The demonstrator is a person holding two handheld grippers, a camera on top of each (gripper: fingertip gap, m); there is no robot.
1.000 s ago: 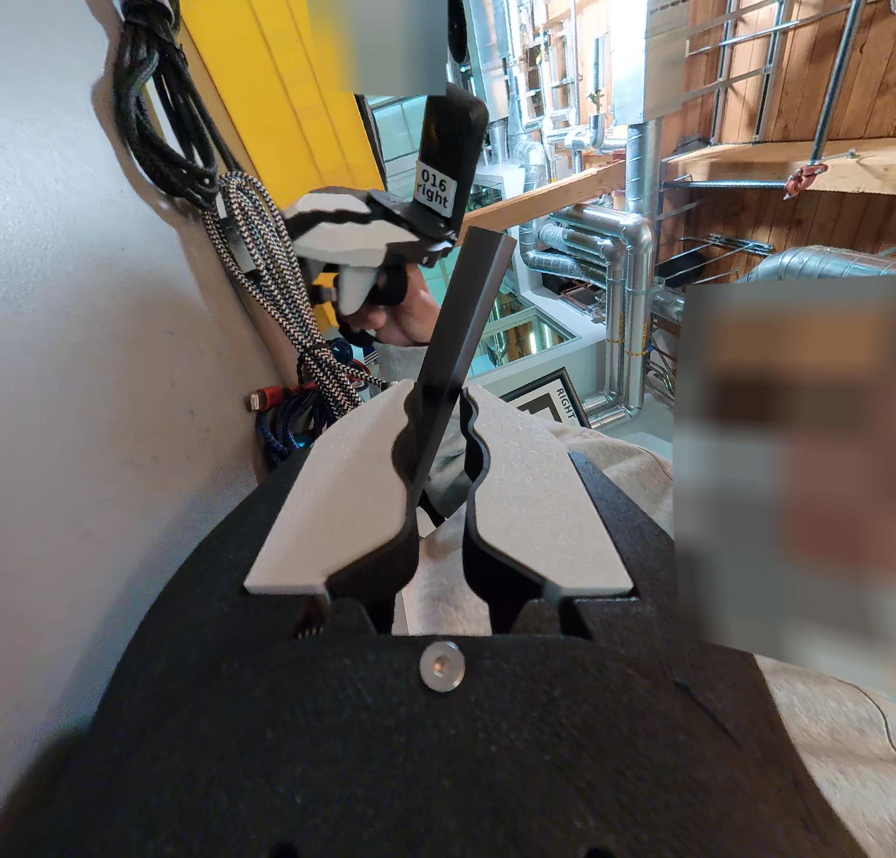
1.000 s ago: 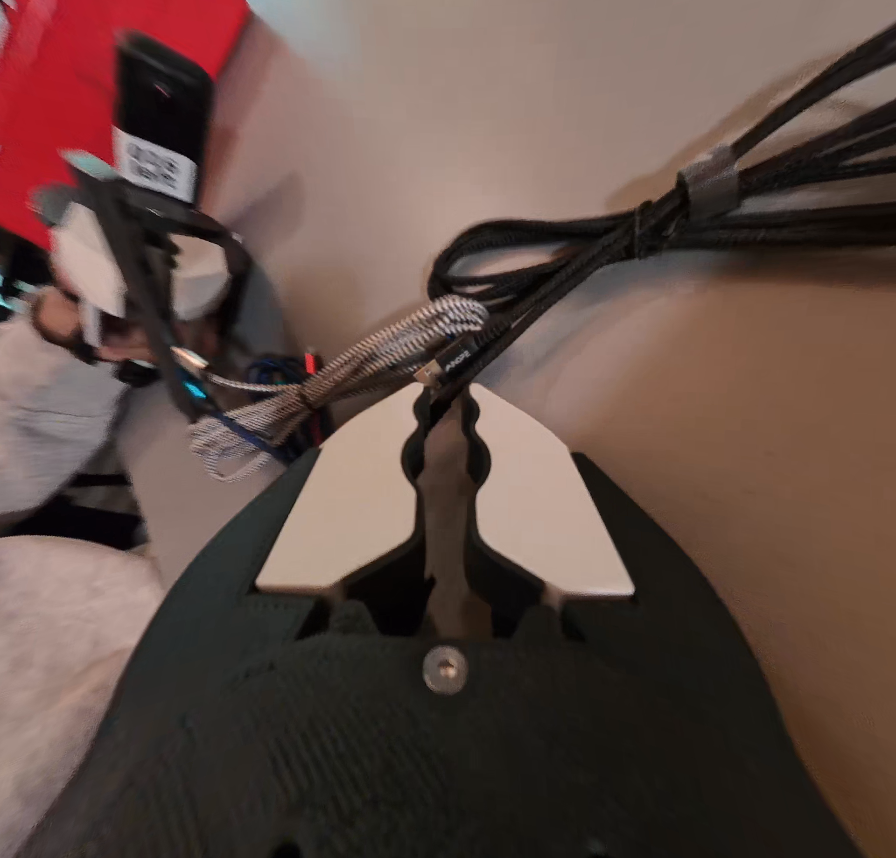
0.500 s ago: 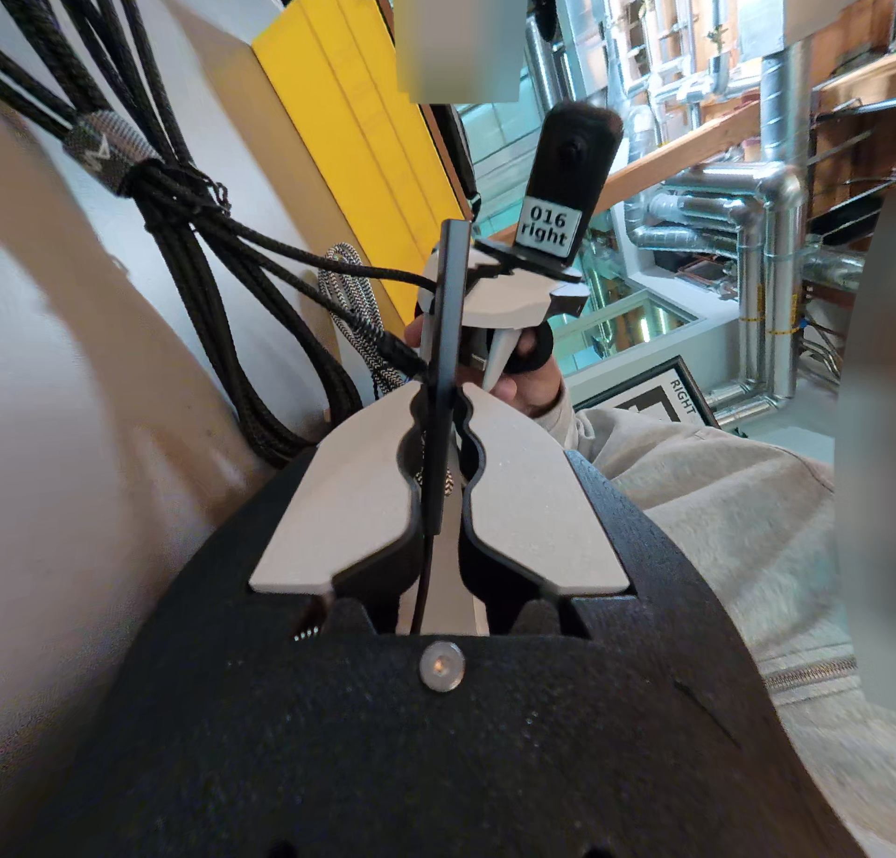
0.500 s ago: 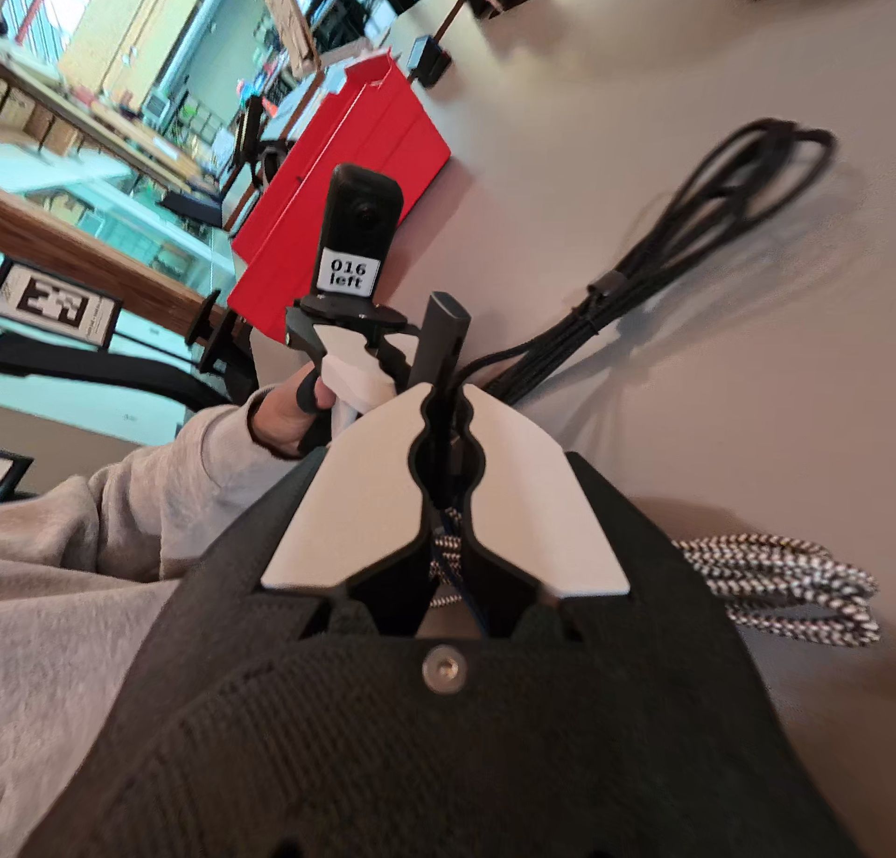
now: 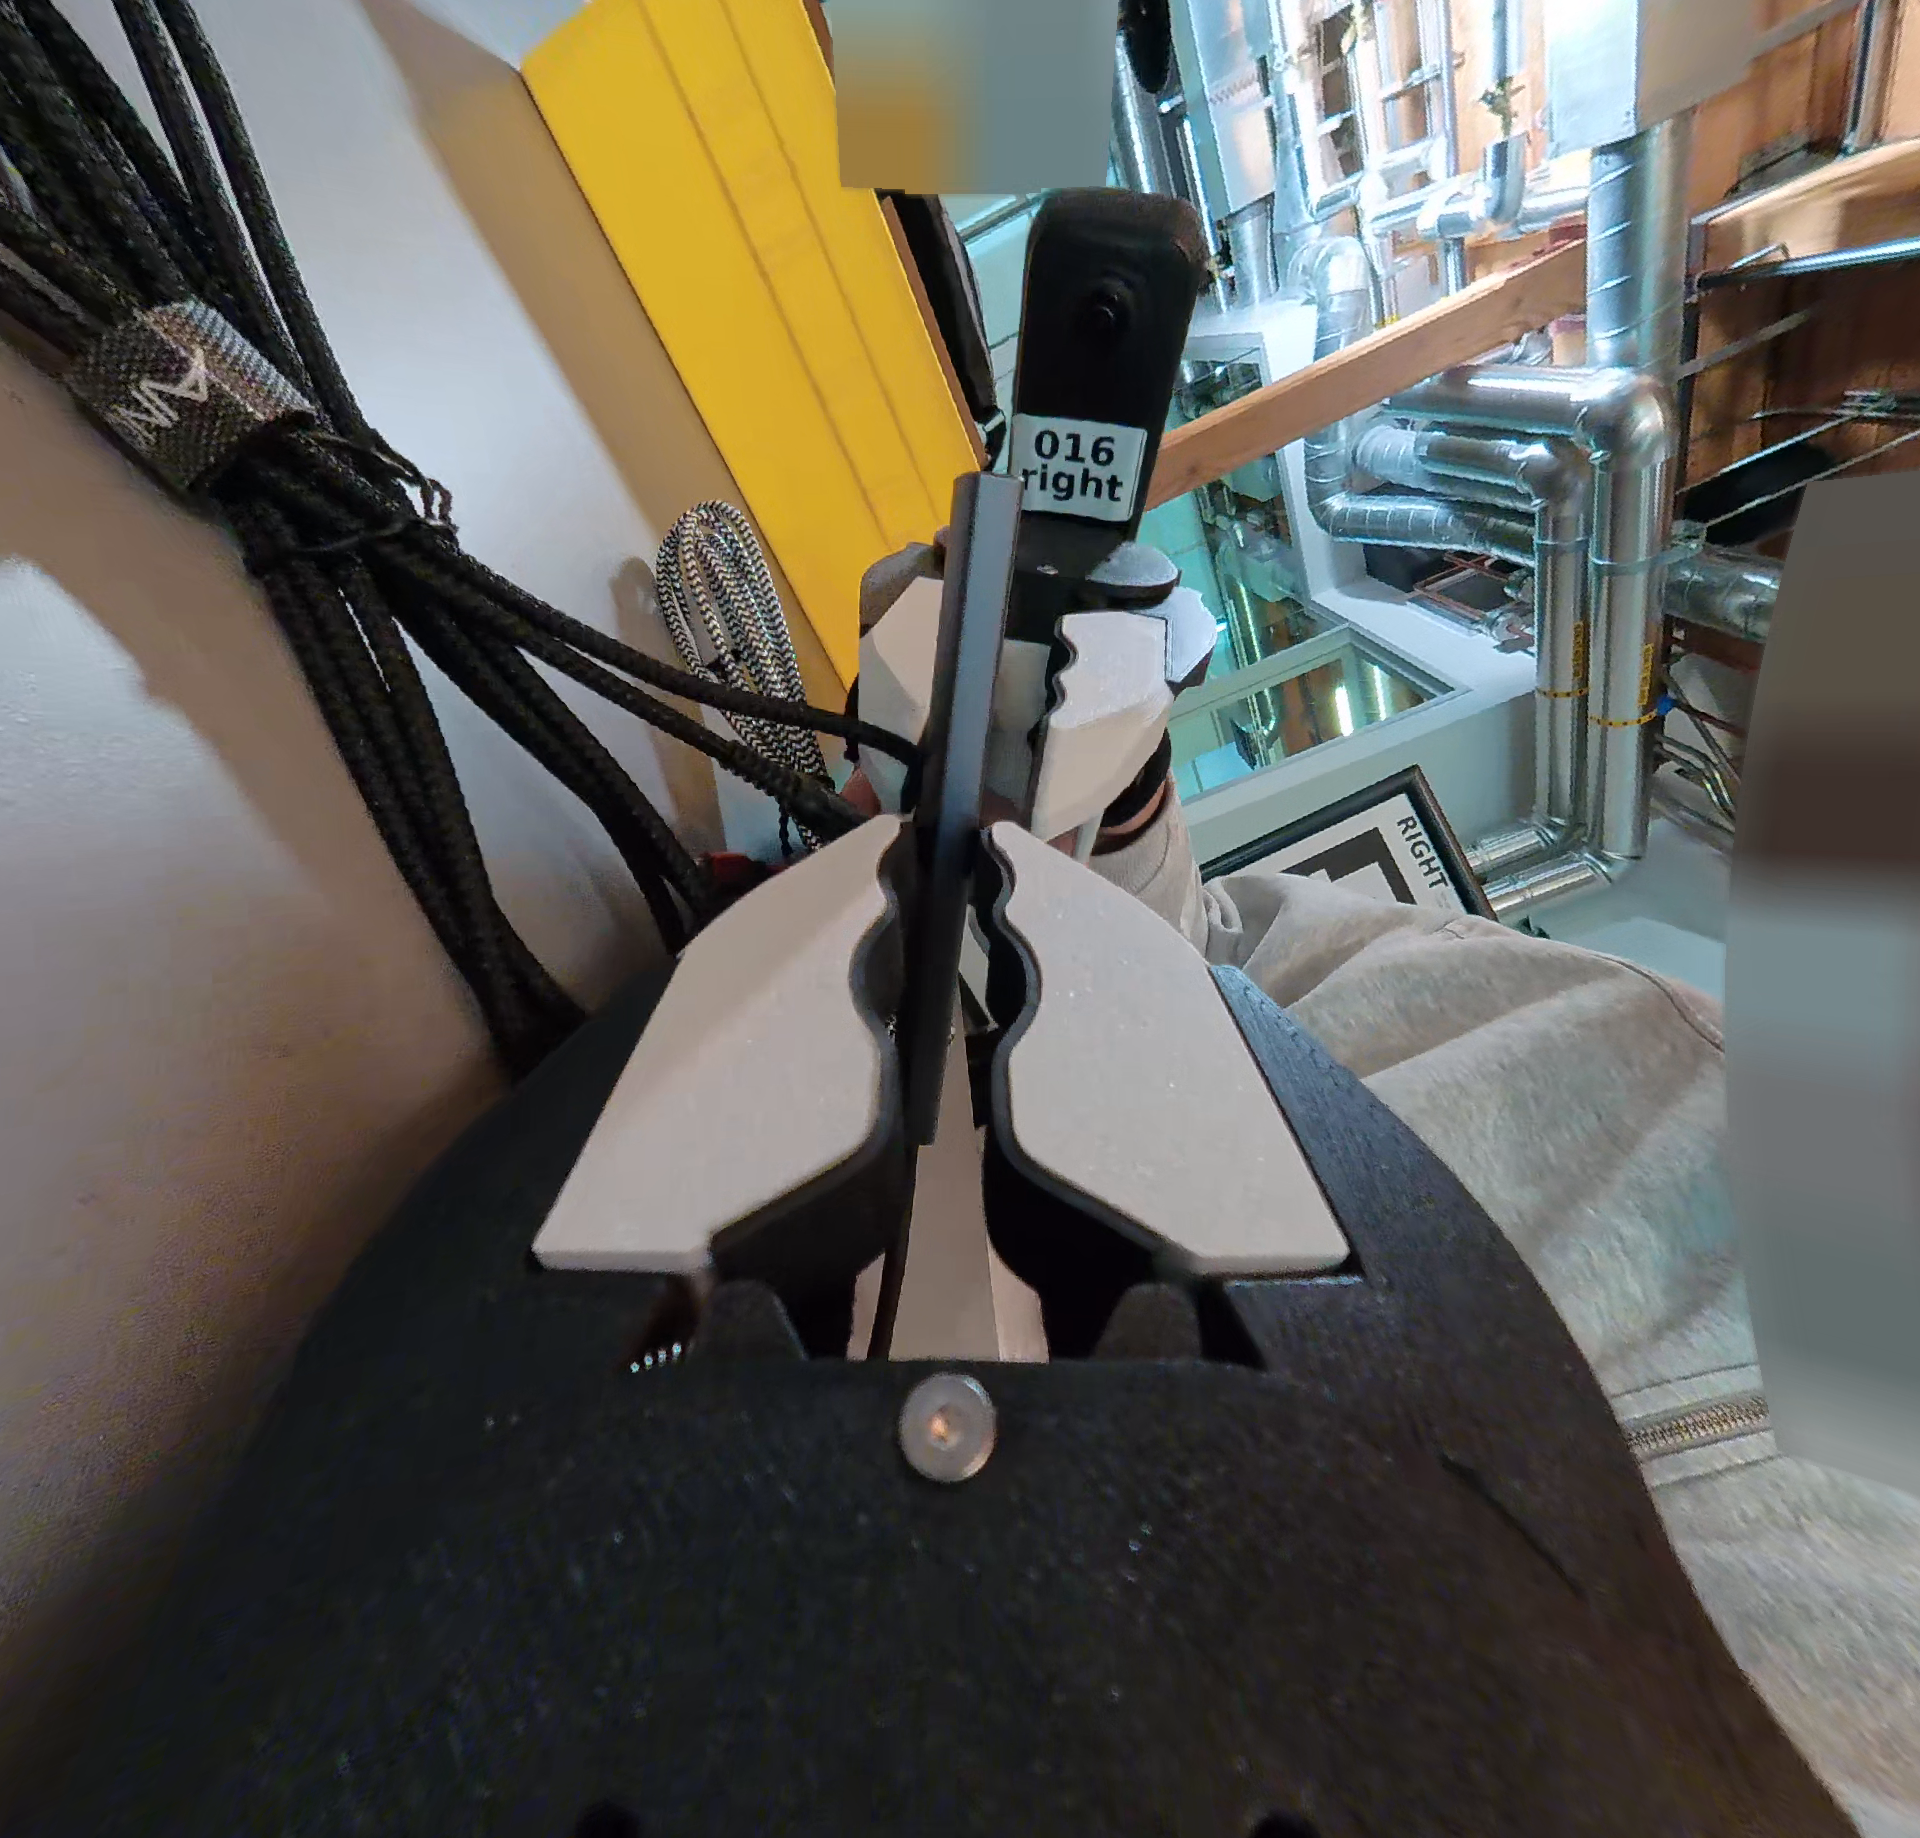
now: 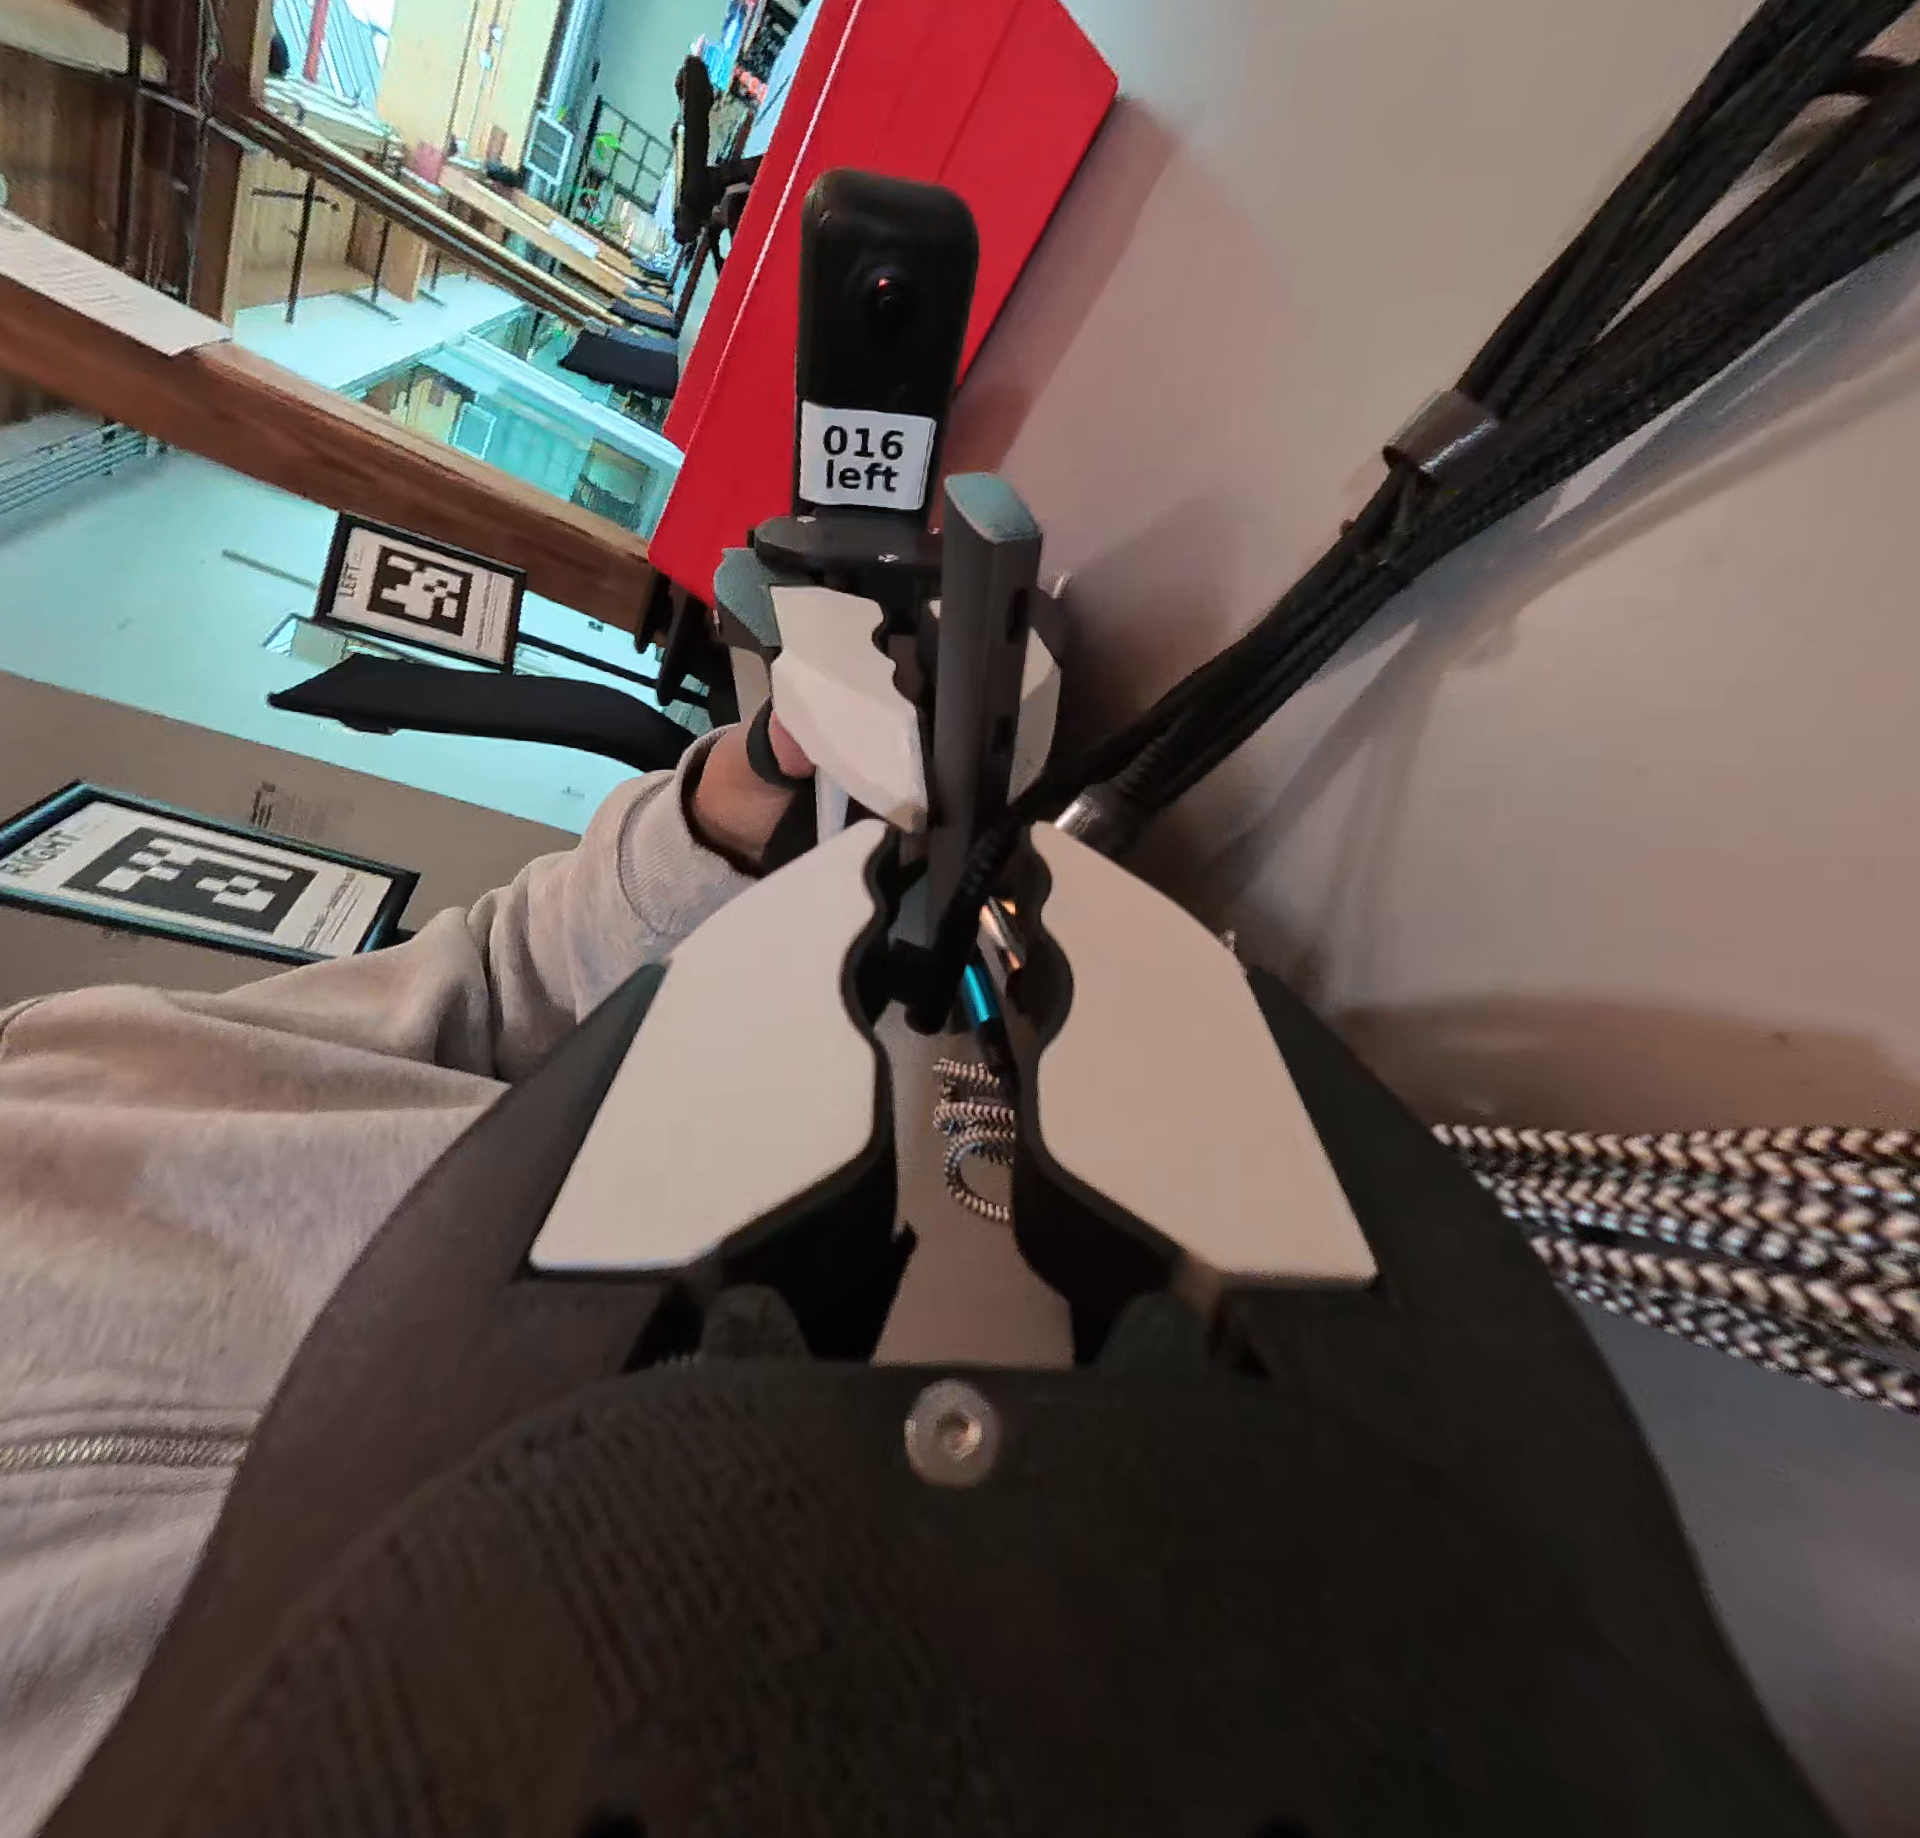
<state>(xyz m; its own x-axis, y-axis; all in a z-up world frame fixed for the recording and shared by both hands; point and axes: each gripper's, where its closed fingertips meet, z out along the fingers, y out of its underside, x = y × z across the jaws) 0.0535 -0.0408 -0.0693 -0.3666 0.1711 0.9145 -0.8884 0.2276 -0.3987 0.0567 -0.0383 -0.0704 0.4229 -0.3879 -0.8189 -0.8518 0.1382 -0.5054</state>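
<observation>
My left gripper [image 5: 940,853] is shut on a flat dark grey bar-shaped device [image 5: 966,708], held edge-on and pointing away. In the right wrist view the same device [image 6: 982,666] shows small ports along its side, and the left gripper [image 6: 914,718] grips it from behind. My right gripper [image 6: 956,853] is shut on the plug end of a black braided cable [image 6: 1049,801], pressed against the device's near end. The right gripper [image 5: 1039,708] faces me just beyond the device in the left wrist view. The plug's contact with a port is hidden.
A strapped bundle of black cables [image 5: 312,562] [image 6: 1558,417] and a black-and-white braided cable [image 5: 727,625] [image 6: 1683,1227] lie on the grey table [image 6: 1558,801]. A yellow bin [image 5: 727,282] and a red bin [image 6: 935,157] stand at its edge. A person's grey sleeve [image 6: 312,1113] is close. The grippers are tip to tip, or close to it.
My right gripper rose from the cables on the table with the black plug and came up to the device. My left gripper turned the device edge-on; both grippers are now close together.
</observation>
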